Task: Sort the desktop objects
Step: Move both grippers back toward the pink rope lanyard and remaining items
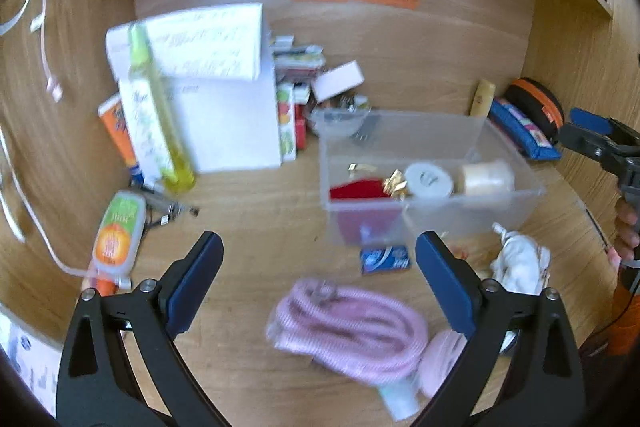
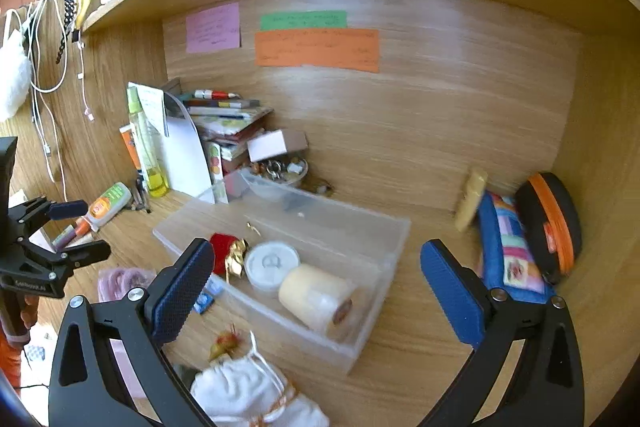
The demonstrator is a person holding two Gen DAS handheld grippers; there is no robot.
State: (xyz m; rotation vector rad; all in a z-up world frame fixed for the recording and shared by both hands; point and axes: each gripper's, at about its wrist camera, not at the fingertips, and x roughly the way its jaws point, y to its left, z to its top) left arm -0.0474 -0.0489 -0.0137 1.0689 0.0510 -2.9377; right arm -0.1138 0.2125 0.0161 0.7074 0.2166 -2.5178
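Note:
My left gripper (image 1: 320, 239) is open above the wooden desk with nothing between its blue pads. A pink cord in a clear bag (image 1: 348, 327) lies on the desk just below and between its fingers. A clear plastic box (image 1: 480, 217) stands ahead to the right, holding a red pouch (image 1: 356, 189), a white round lid (image 1: 428, 181) and a cream tape roll (image 1: 486, 179). My right gripper (image 2: 316, 247) is open too, hovering over the near side of that box (image 2: 402, 227) and holding nothing. A white drawstring pouch (image 2: 248, 391) lies below it.
White papers (image 1: 224, 95), a yellow-green bottle (image 1: 156, 115) and stacked booklets stand at the back left. An orange-green tube (image 1: 118, 231) lies left. A blue pencil case (image 2: 508, 251) and an orange-black round case (image 2: 552, 223) fill the right corner. A shelf hangs overhead.

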